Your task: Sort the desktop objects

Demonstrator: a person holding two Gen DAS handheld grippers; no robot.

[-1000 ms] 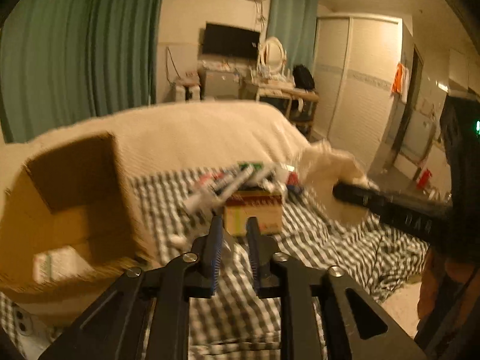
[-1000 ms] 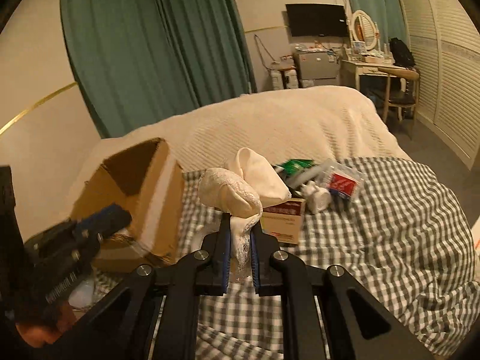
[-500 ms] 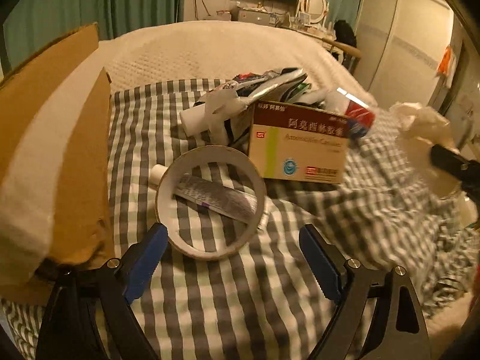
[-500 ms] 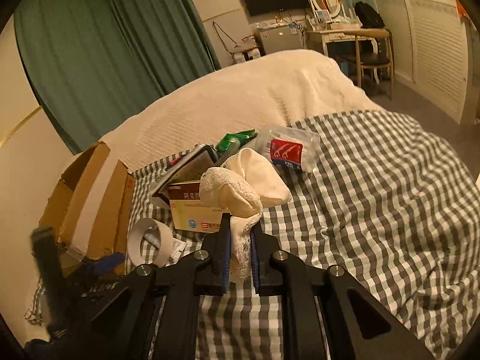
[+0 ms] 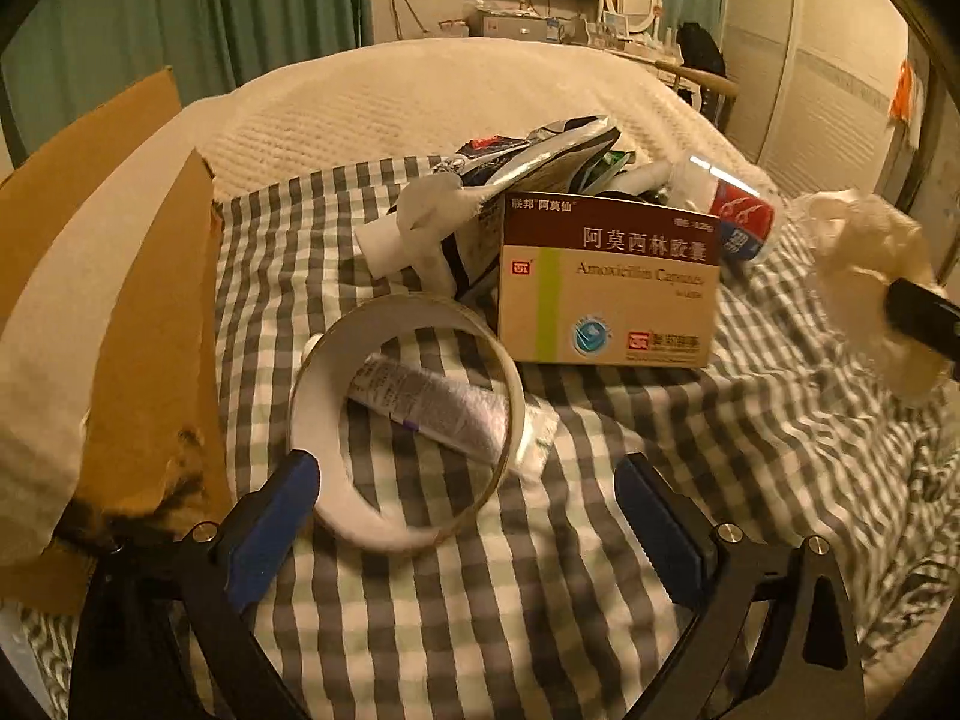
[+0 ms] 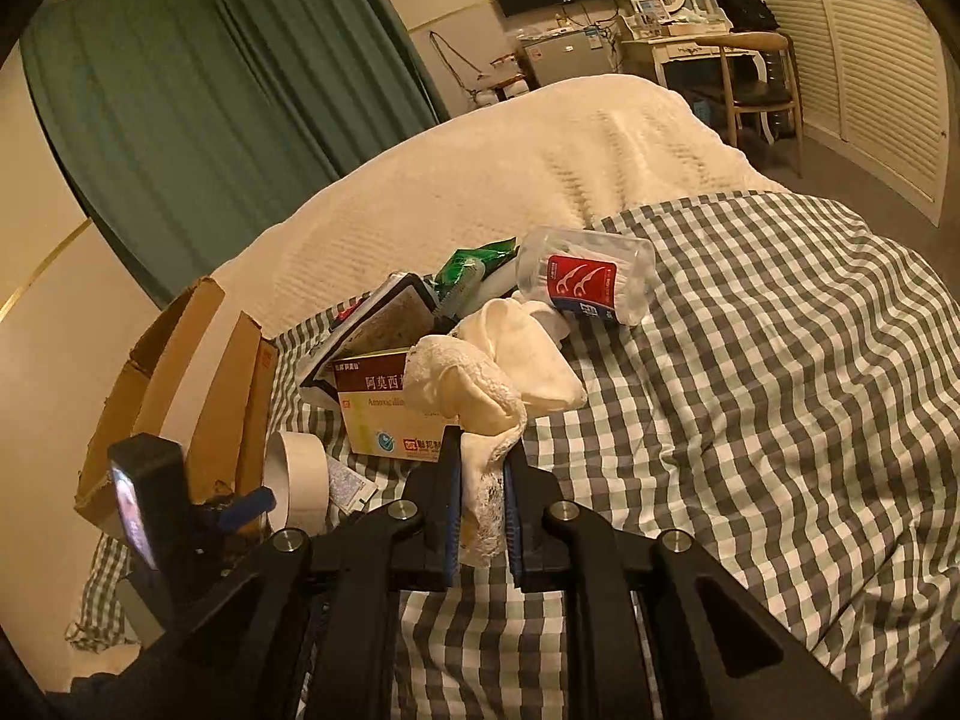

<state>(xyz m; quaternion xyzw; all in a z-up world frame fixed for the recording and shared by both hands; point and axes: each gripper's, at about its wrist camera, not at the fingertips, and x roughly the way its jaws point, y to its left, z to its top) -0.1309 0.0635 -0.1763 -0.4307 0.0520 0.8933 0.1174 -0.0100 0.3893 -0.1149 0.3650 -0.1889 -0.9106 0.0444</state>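
Note:
My left gripper (image 5: pixel 468 516) is open wide just above the checked cloth, its blue pads on either side of a white tape roll (image 5: pixel 403 420); the left pad touches the roll's near rim. A small tube (image 5: pixel 444 405) lies through the roll. Behind stands an amoxicillin box (image 5: pixel 609 294). My right gripper (image 6: pixel 483 501) is shut on a cream lace cloth (image 6: pixel 480 384) and holds it above the bed; the cloth also shows at the right edge of the left wrist view (image 5: pixel 870 276). The left gripper (image 6: pixel 240 507) shows by the roll (image 6: pixel 300 474).
An open cardboard box (image 5: pixel 108 312) stands at the left, also seen in the right wrist view (image 6: pixel 192 384). A pile behind the medicine box holds a foil bag (image 5: pixel 546 156), a white bottle (image 5: pixel 390 240) and a clear floss-pick jar (image 6: pixel 585 282). Checked cloth (image 6: pixel 780 390) covers the bed.
My left gripper has opened wide and come down close around the tape roll. My right gripper, still holding the lace cloth, has moved right and away from the cardboard box.

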